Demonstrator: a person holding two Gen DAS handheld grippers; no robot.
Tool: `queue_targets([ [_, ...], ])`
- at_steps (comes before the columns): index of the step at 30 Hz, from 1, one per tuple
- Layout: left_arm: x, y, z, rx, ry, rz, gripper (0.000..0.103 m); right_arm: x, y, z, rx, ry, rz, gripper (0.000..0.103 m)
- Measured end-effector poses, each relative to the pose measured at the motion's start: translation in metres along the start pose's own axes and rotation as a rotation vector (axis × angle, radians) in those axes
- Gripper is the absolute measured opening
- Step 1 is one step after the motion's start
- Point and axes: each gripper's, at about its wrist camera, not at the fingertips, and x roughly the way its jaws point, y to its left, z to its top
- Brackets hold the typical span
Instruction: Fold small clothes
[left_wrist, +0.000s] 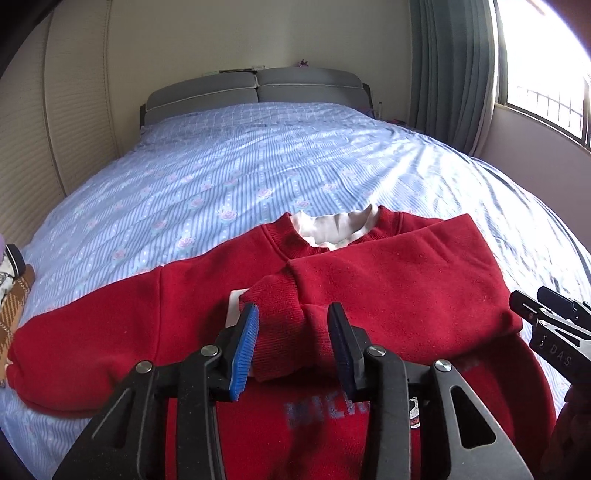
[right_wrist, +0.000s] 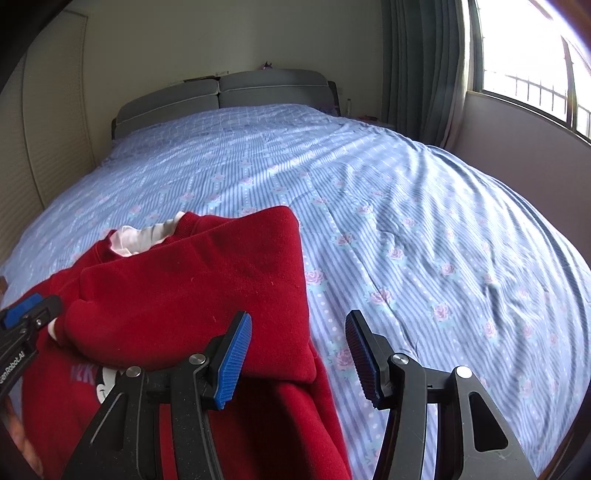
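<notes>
A small red sweatshirt (left_wrist: 388, 288) with a white inner collar lies front up on the bed. Its right sleeve is folded across the chest, its cuff (left_wrist: 280, 317) lying between my left gripper's open jaws. The left sleeve (left_wrist: 85, 332) stretches out to the left. My left gripper (left_wrist: 293, 347) is open just above the cuff. My right gripper (right_wrist: 299, 358) is open and empty, over the sweatshirt's right edge (right_wrist: 207, 288). Each gripper shows at the edge of the other's view: the right one (left_wrist: 554, 325) and the left one (right_wrist: 26, 325).
The bed (right_wrist: 424, 221) has a blue striped floral cover, a grey headboard (left_wrist: 255, 88) at the far end. A brown plaid item (left_wrist: 14, 310) lies at the left edge. A window and grey curtain (left_wrist: 454, 62) stand on the right, a wall on the left.
</notes>
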Motion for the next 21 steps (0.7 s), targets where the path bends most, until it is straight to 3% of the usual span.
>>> queue_targets([
  [3, 0.02, 0.005, -0.008, -0.029, 0.071, -0.005, 0.043, 0.012, -0.002, -0.007, -0.01, 0.053, -0.017, 0.055],
  [5, 0.027, 0.01, -0.013, -0.045, 0.09, 0.004, 0.056, 0.019, -0.002, -0.012, -0.019, 0.078, -0.028, 0.063],
  [9, 0.026, 0.011, -0.018, -0.05, 0.073, 0.001, 0.057, 0.028, -0.001, -0.018, -0.035, 0.102, -0.061, 0.067],
  [15, -0.01, 0.017, -0.007, -0.041, 0.005, 0.021, 0.057, -0.005, -0.001, -0.005, -0.004, 0.016, -0.041, 0.068],
  [21, -0.042, 0.066, -0.012, -0.104, 0.001, 0.074, 0.072, -0.041, 0.026, 0.006, -0.006, -0.048, 0.032, 0.068],
])
